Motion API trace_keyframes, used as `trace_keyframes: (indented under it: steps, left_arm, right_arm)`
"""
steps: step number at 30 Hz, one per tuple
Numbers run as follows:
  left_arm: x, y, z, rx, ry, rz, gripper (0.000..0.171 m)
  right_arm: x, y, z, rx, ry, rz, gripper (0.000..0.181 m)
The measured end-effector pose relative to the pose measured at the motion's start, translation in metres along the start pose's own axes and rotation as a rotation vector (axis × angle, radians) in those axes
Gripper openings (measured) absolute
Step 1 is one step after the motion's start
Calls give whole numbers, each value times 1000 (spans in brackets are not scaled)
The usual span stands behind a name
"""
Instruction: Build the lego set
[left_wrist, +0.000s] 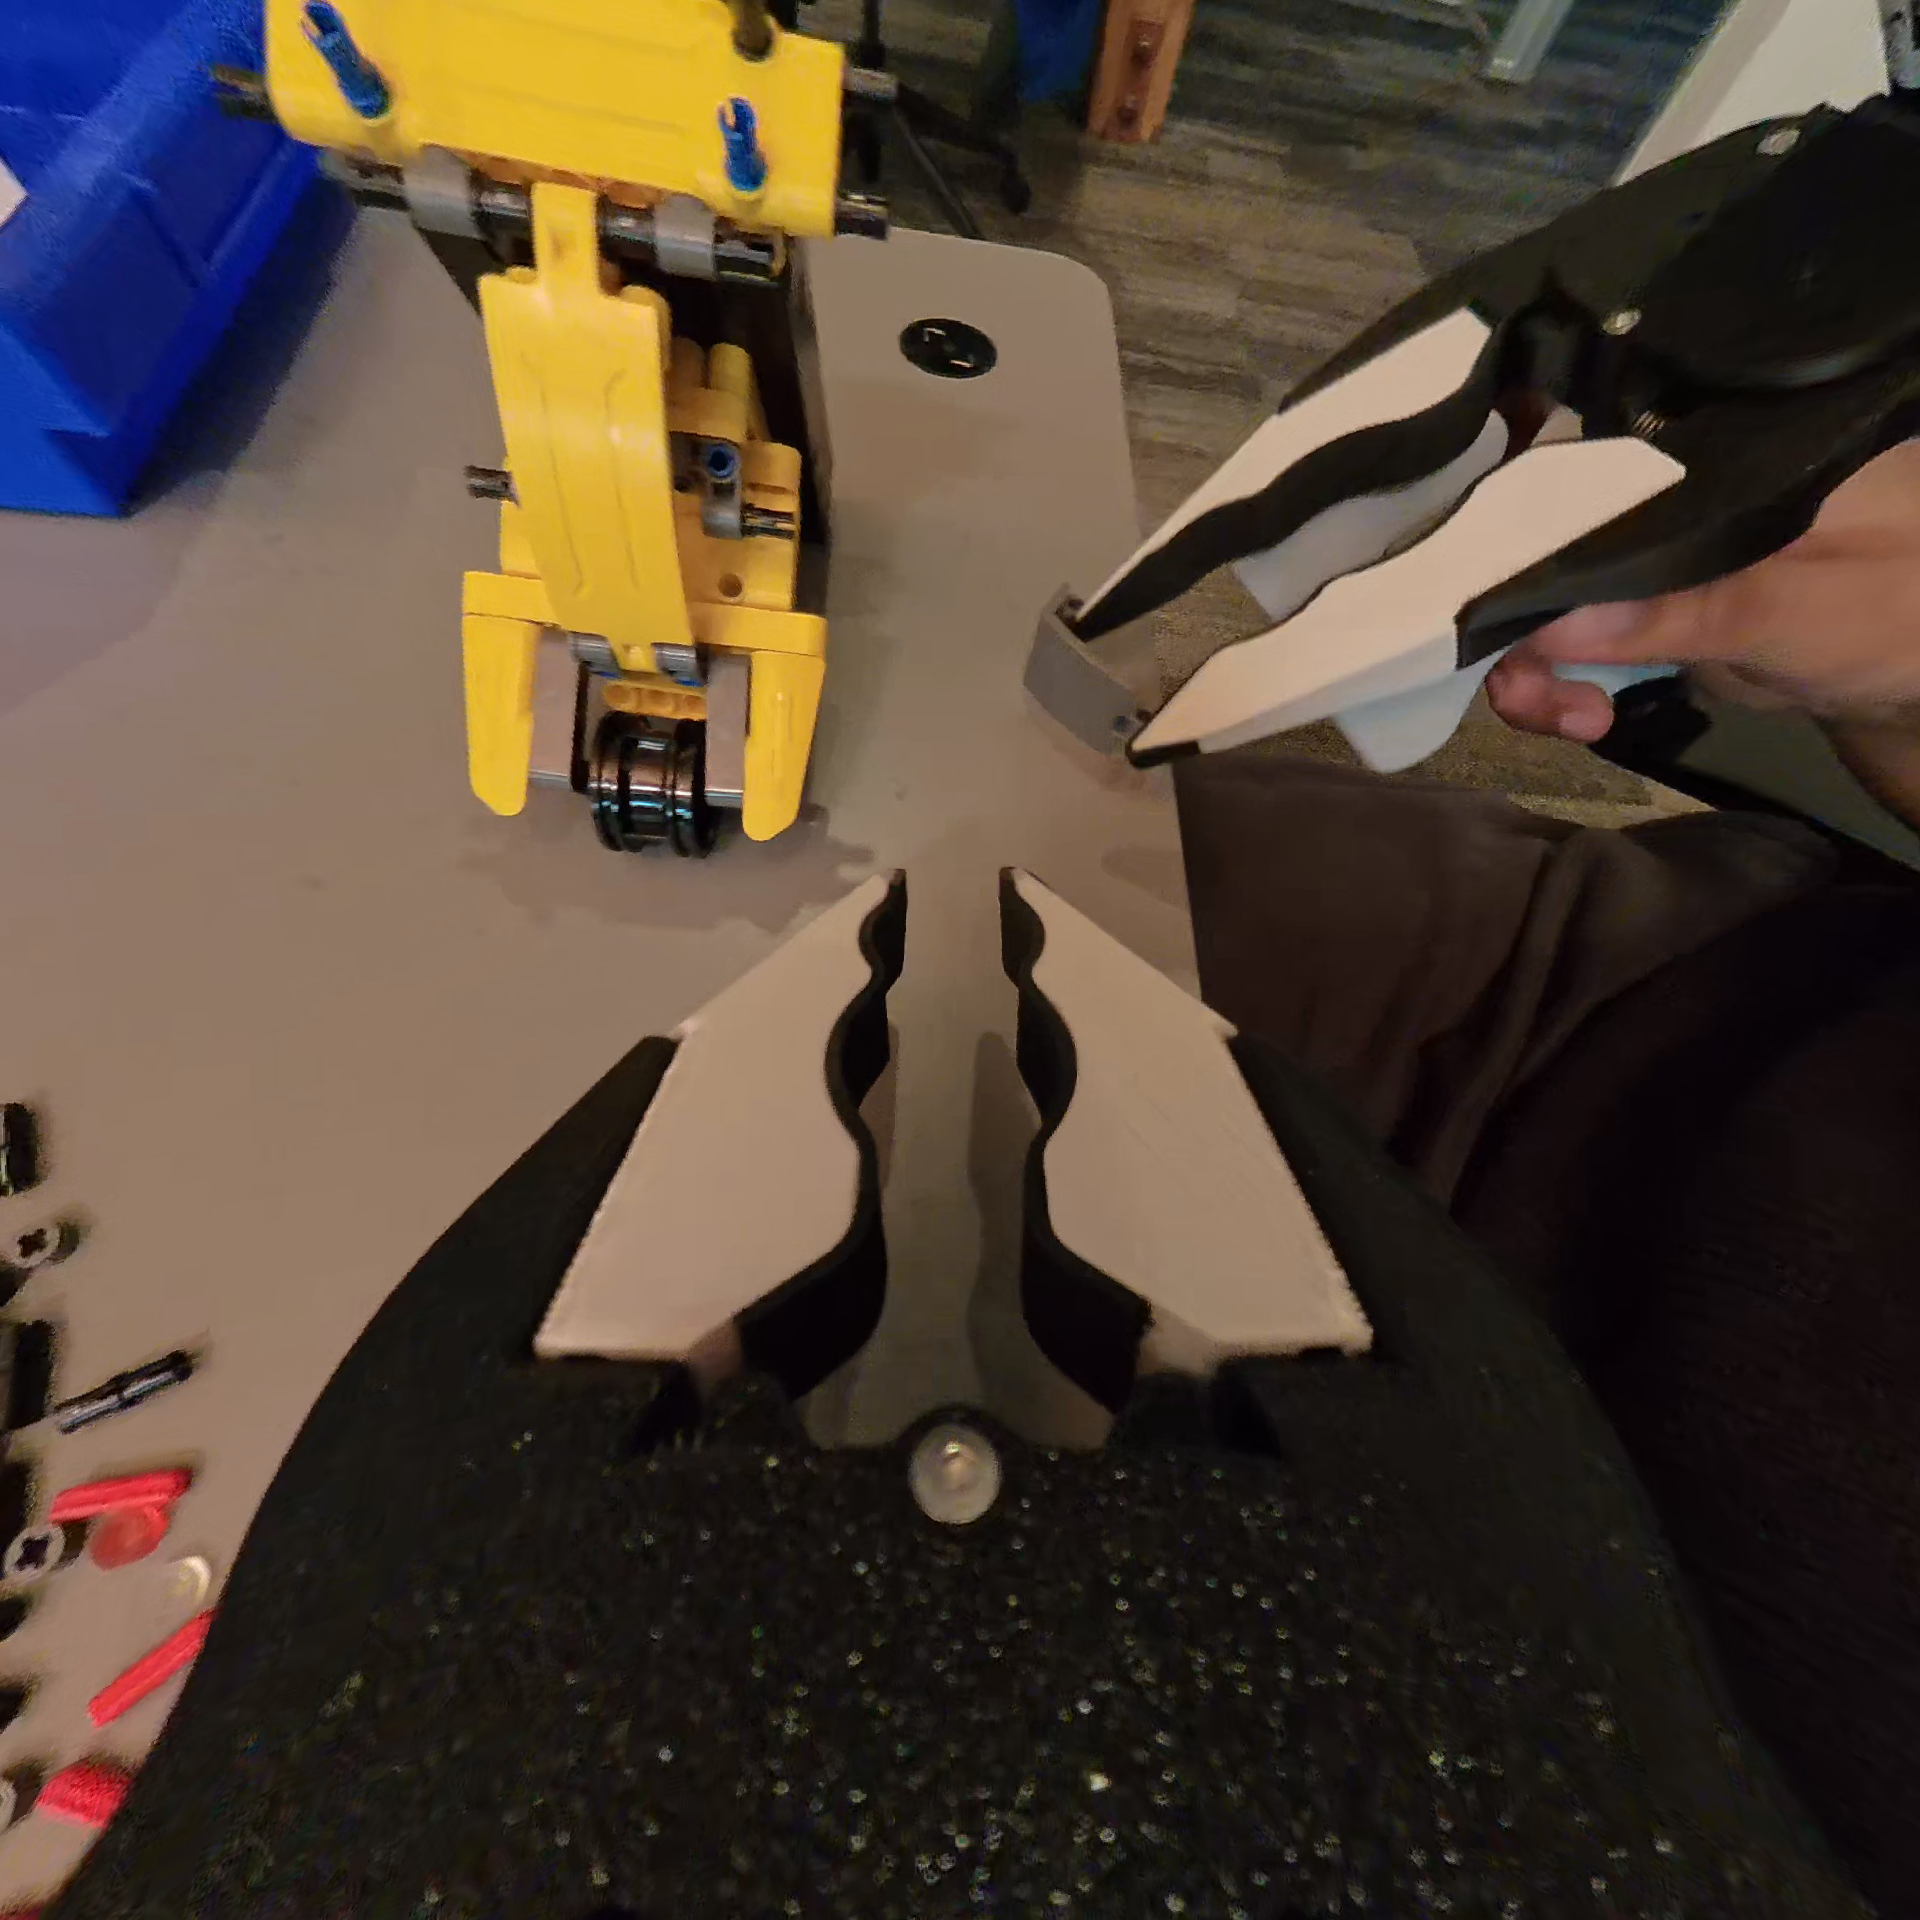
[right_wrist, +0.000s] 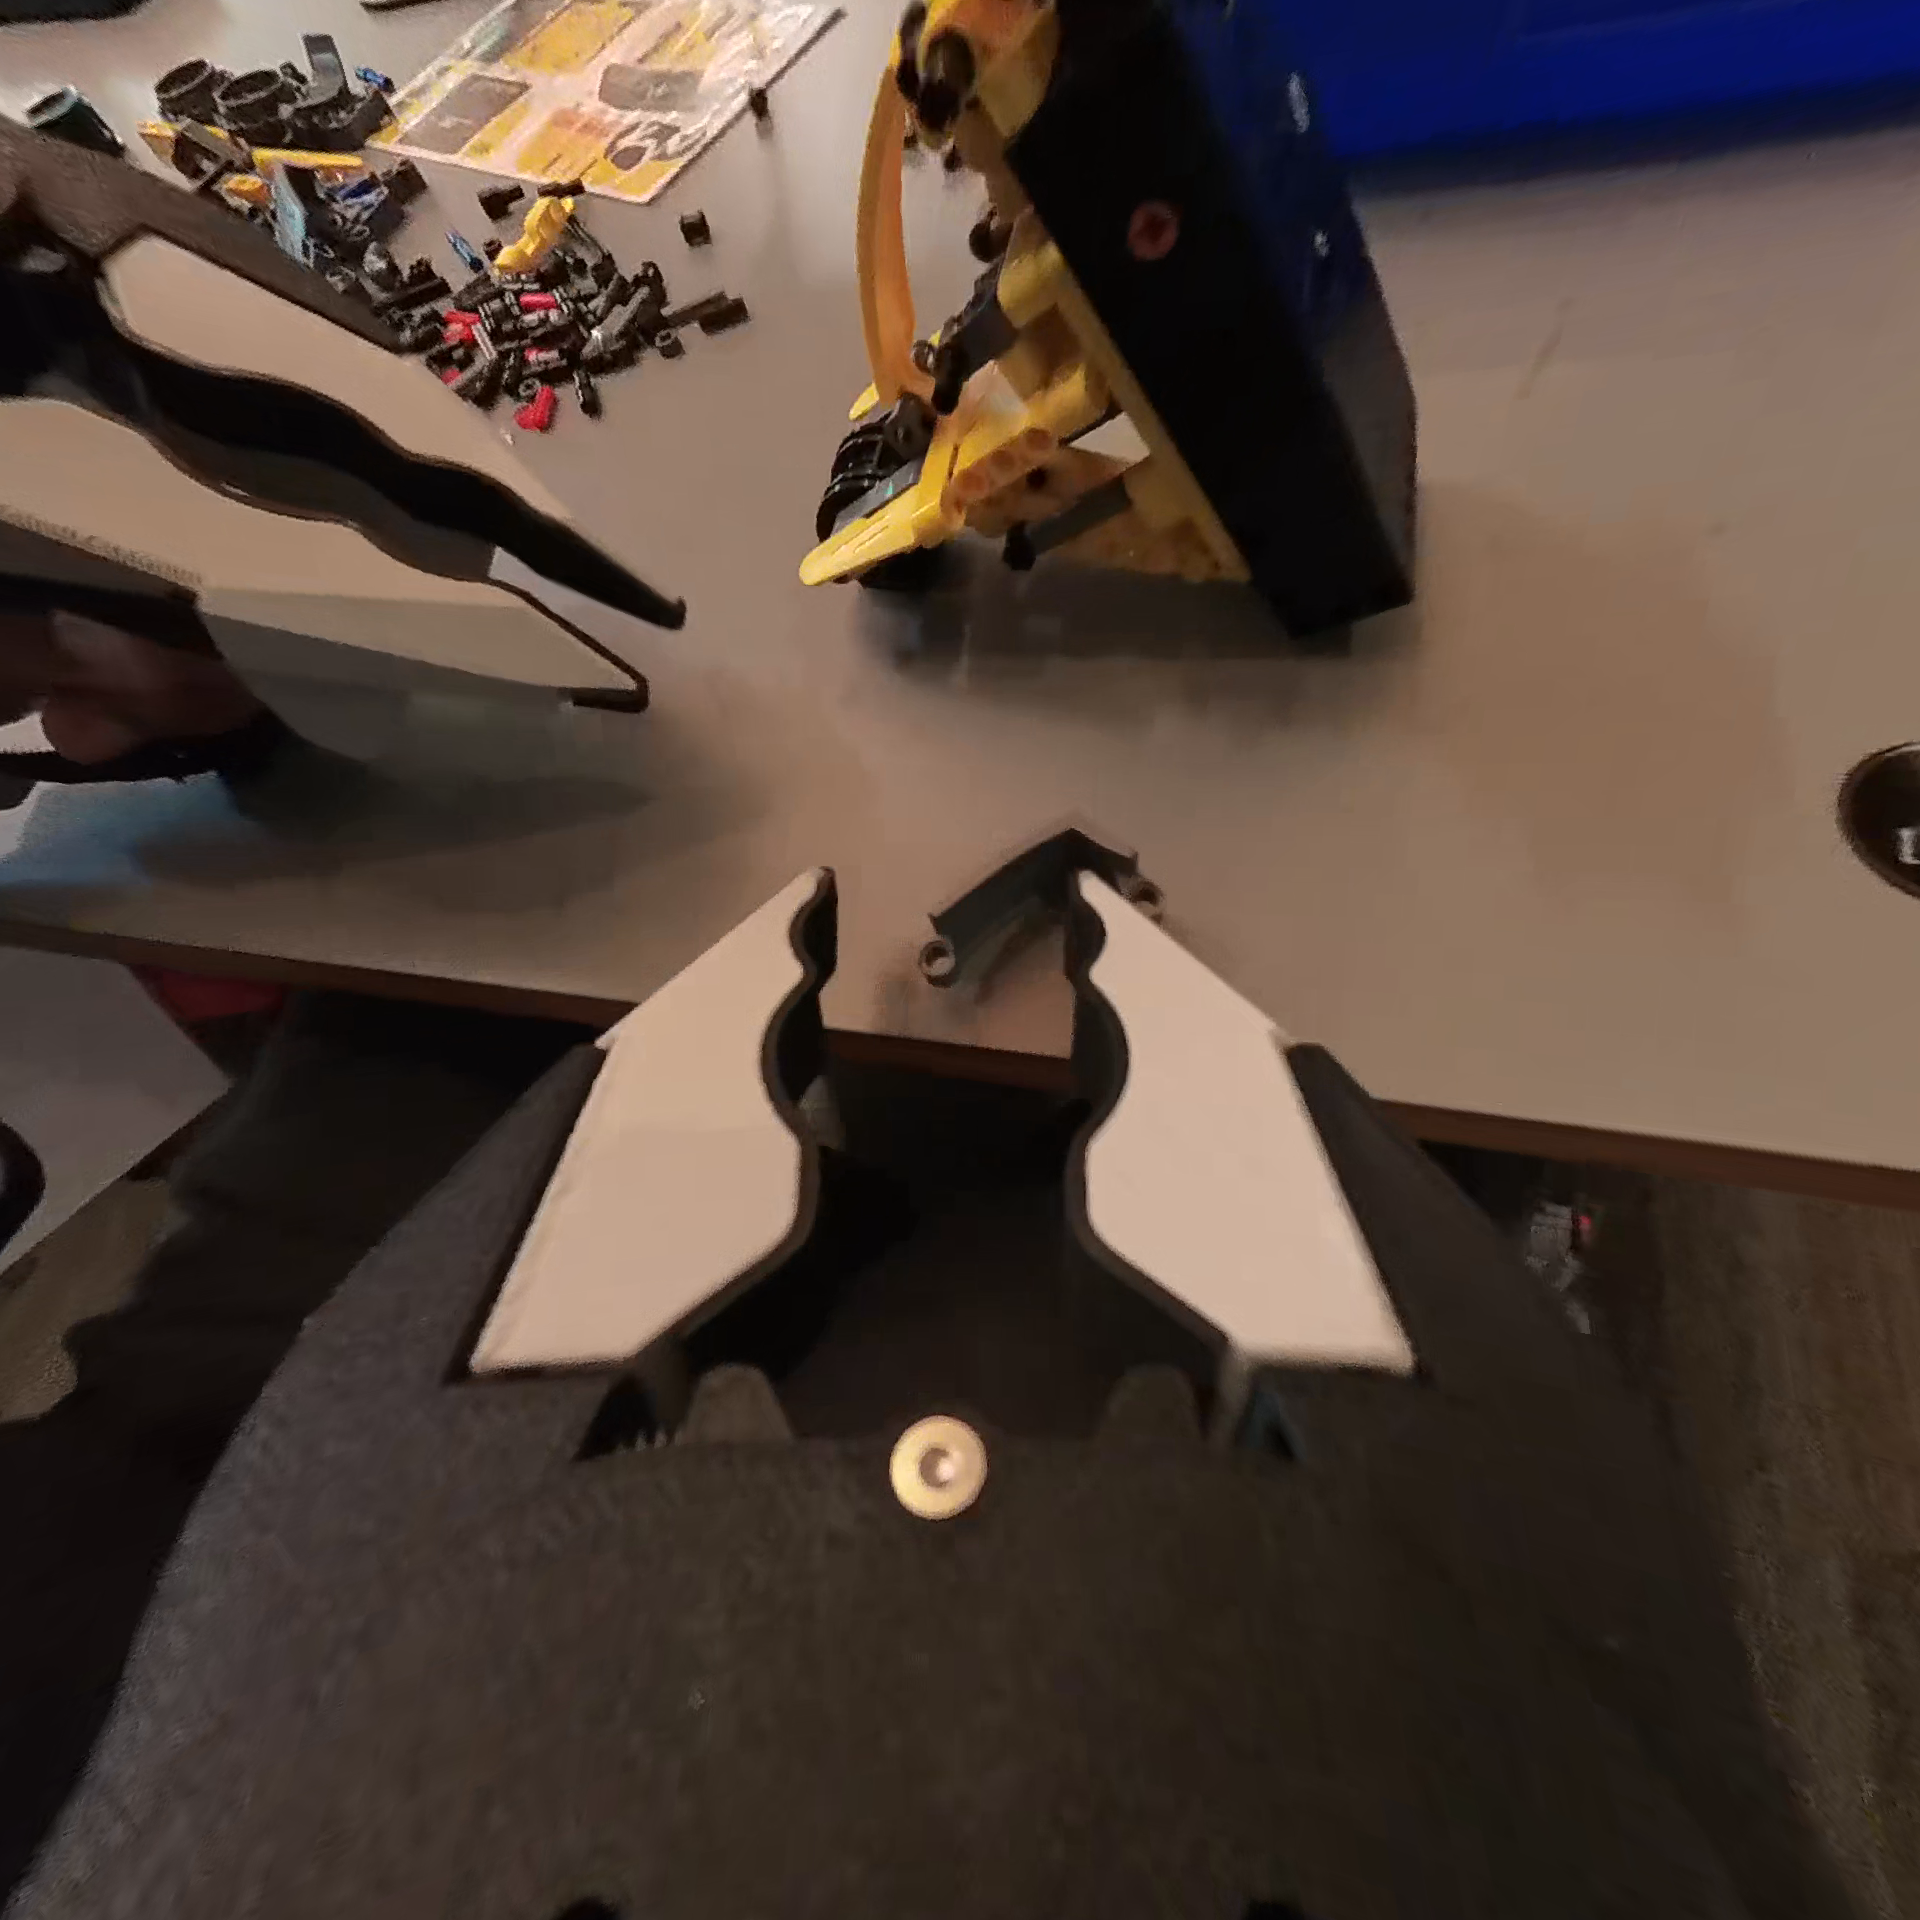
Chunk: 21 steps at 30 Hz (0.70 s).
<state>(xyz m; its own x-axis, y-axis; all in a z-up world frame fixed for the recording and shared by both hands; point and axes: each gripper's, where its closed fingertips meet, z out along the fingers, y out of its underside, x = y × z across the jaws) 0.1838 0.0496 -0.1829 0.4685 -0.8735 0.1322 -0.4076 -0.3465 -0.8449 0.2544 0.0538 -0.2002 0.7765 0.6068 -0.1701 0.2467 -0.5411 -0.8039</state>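
My right gripper (right_wrist: 953, 883) is open at the table's near edge. A small dark grey curved brick piece (right_wrist: 997, 914) lies on the table between its fingers, against the right fingertip (right_wrist: 1101, 914) and apart from the left one. The left wrist view shows that gripper (left_wrist: 1112, 686) straddling the grey piece (left_wrist: 1081, 675). My left gripper (left_wrist: 953, 883) is open and empty above bare table, just short of a yellow brick-built vehicle model (left_wrist: 623, 468). The model (right_wrist: 1039, 416) leans on a black block (right_wrist: 1247, 364). The left gripper also shows in the right wrist view (right_wrist: 655, 655).
A blue bin (left_wrist: 125, 260) stands behind the model. Loose small black, red and yellow parts (right_wrist: 520, 312) and a printed booklet (right_wrist: 623, 94) lie on the grey table (right_wrist: 1455, 727). A round black grommet (left_wrist: 948, 348) sits in the table. A hand (left_wrist: 1621, 665) holds the right gripper. About 9 centimetres separates my right fingertips from the black block (right_wrist: 1247, 364).
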Motion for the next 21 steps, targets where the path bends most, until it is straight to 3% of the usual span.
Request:
trace_keyframes:
  steps: [1,4,8,11,15,19,21]
  left_arm:
    - [-1,0,0,3,-6,-5,18]
    - [-1,-3,-2,21,-7,0,20]
    - [-6,-9,-6,69,-24,-37,23]
    - [-6,-27,-13,202,69,-238,25]
    - [11,-54,-21,372,335,-492,29]
    - [1,-40,4,261,165,-545,32]
    - [12,-48,7,285,210,-557,33]
  right_arm:
    - [0,2,4,-14,-2,2,43]
    - [-1,4,10,-30,-10,-4,3]
    - [-18,-28,-1,200,-175,78,2]
    - [-21,-45,-12,363,-245,156,2]
    - [-18,-51,-15,502,-170,144,2]
    - [-21,-52,-13,561,-21,-8,2]
    - [-24,-53,-12,579,29,-80,2]
